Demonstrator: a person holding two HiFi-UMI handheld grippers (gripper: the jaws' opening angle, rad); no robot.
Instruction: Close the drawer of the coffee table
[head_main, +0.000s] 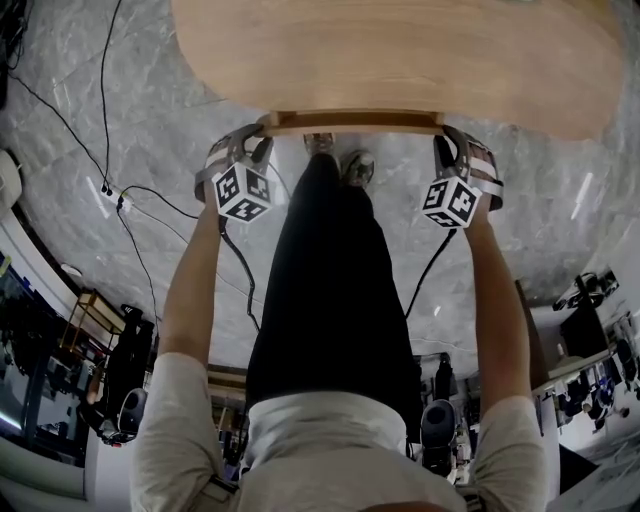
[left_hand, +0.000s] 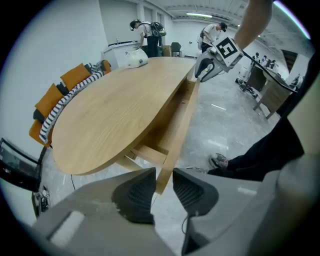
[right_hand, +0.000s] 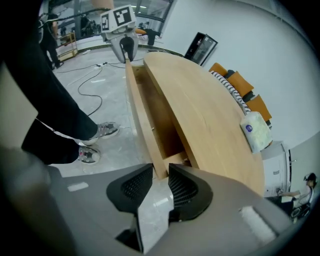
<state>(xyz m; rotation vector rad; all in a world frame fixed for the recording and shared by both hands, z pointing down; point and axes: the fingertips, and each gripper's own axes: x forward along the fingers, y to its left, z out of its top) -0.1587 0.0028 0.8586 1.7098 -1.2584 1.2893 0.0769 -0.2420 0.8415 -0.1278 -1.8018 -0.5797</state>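
Note:
An oval wooden coffee table (head_main: 400, 50) has its drawer pulled out a little; the drawer front (head_main: 355, 122) faces me. My left gripper (head_main: 262, 132) points down over the front's left end and my right gripper (head_main: 442, 135) over its right end. In the left gripper view the jaws (left_hand: 163, 187) straddle the end of the drawer front (left_hand: 182, 120), and a gap shows beside the panel. The right gripper (right_hand: 160, 180) straddles the other end of the panel (right_hand: 137, 110) the same way. Both grippers are open, with the panel between their pads.
My legs and shoes (head_main: 340, 165) stand just before the drawer. Cables and a power strip (head_main: 112, 192) lie on the marble floor at left. A white pack (right_hand: 256, 131) rests on the tabletop, and orange cushions (left_hand: 60, 95) sit beyond it. People stand in the background.

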